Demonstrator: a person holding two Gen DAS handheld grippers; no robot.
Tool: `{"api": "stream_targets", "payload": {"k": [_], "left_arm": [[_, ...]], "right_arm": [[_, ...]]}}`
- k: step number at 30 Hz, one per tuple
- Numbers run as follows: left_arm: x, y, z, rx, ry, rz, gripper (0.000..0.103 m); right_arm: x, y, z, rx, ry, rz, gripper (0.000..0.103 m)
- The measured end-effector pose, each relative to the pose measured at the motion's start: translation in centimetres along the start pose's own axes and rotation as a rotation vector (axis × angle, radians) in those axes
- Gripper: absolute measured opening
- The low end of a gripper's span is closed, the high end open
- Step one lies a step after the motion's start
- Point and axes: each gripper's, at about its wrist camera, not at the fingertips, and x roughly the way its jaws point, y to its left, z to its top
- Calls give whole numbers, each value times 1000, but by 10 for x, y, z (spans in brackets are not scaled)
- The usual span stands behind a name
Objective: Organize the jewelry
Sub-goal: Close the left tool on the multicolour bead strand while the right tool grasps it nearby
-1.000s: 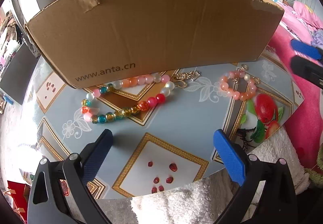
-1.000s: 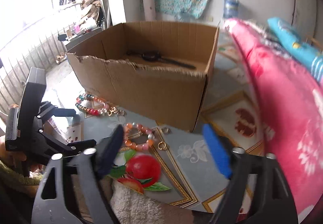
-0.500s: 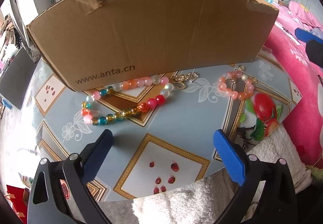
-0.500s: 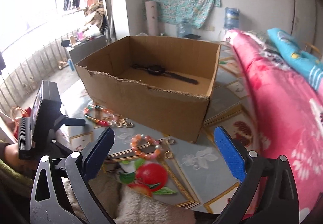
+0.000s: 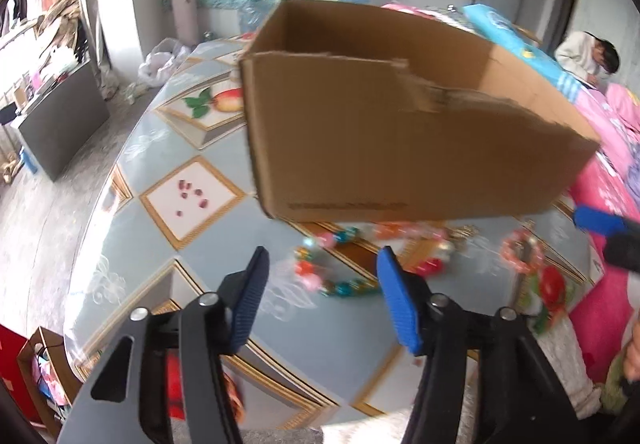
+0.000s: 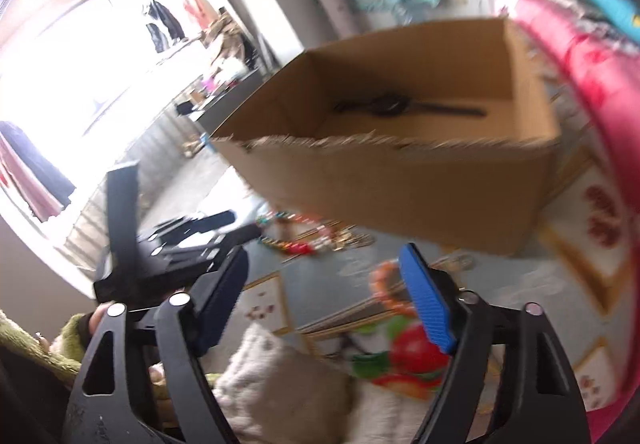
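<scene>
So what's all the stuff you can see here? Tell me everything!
cardboard box: one, brown, open top with a torn rim, on the table
watch: one, black, lying flat inside the box
long bead necklace: one, many colours, on the table in front of the box
small bead bracelet: one, orange and pink, on the table to the right of the necklace
table: one, blue-grey cover with gold diamonds and fruit pictures
blanket: one, pink, to the right of the box
person: one, in a white top, far at the back right
left gripper: black with blue pads, jaws closing, nothing between them
right gripper: black with blue pads, jaws closing, nothing between them
</scene>
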Motion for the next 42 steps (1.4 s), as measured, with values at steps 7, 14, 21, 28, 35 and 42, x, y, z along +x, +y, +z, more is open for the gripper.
{"api": "stream_targets", "payload": {"k": [7, 14, 21, 28, 35, 42], "left_arm": [[21, -11, -2, 95, 50, 66, 50], [3, -4, -22, 119, 69, 47, 50], [-4, 7, -27, 107, 59, 25, 50], [3, 3, -18, 114, 62, 10, 36], [11, -7, -9, 127, 92, 50, 28], [15, -14, -2, 114, 112, 54, 19]], "right_arm": [[9, 11, 0, -27, 20, -17, 66], [24, 13, 1, -24, 67, -13, 55], [54, 24, 2, -36, 137, 1, 40], [76, 39, 10, -80, 158, -38, 29], [94, 48, 14, -114, 185, -91, 23], [115, 58, 17, -142, 219, -132, 11]]}}
